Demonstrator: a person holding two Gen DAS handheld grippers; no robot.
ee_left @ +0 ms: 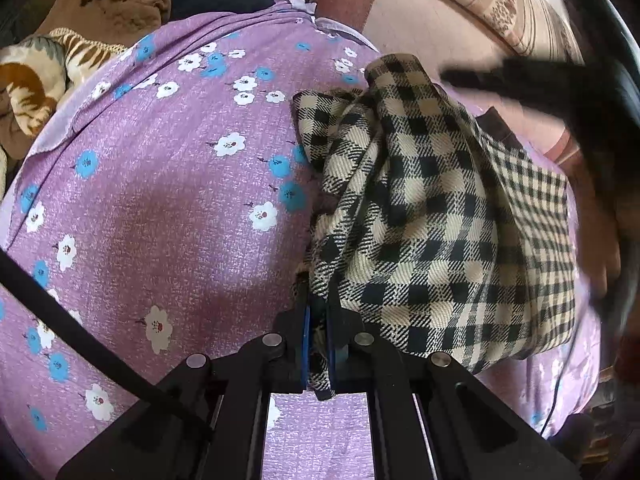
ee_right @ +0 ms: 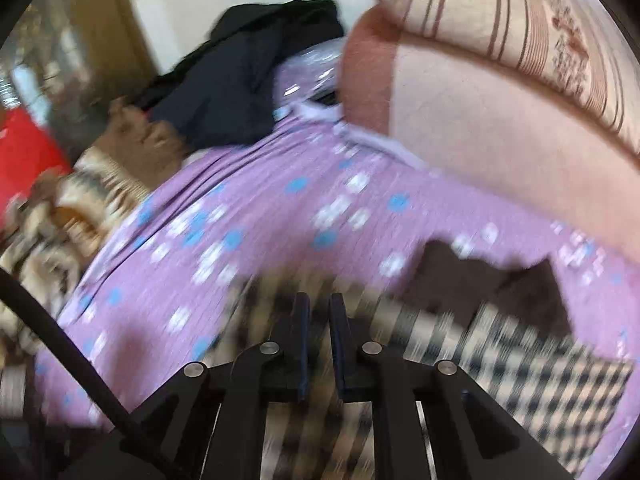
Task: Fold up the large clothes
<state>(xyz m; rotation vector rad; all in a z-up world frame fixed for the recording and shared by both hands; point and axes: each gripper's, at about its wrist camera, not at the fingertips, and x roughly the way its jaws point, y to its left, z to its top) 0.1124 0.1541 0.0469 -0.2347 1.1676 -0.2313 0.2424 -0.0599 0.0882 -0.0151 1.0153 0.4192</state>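
Note:
A beige-and-black checked garment (ee_left: 420, 208) is bunched on a purple flowered bedsheet (ee_left: 160, 180). My left gripper (ee_left: 318, 320) is shut on an edge of it, with a strip of the cloth pinched between the blue pads. In the right wrist view the same checked garment (ee_right: 520, 368) lies blurred under and to the right of my right gripper (ee_right: 320, 304). Its jaws stand a little apart and nothing is held between them. In the left wrist view the right gripper (ee_left: 500, 80) is a dark blur above the garment's far right side.
A pink bolster (ee_right: 480, 120) and a striped cushion (ee_right: 540, 28) border the sheet's far right. Dark clothing (ee_right: 240, 92) and a brown patterned blanket (ee_left: 36, 80) are piled at the far left. A dark brown patch (ee_right: 480, 280) shows beside the garment. A black cable (ee_left: 80, 332) crosses the lower left.

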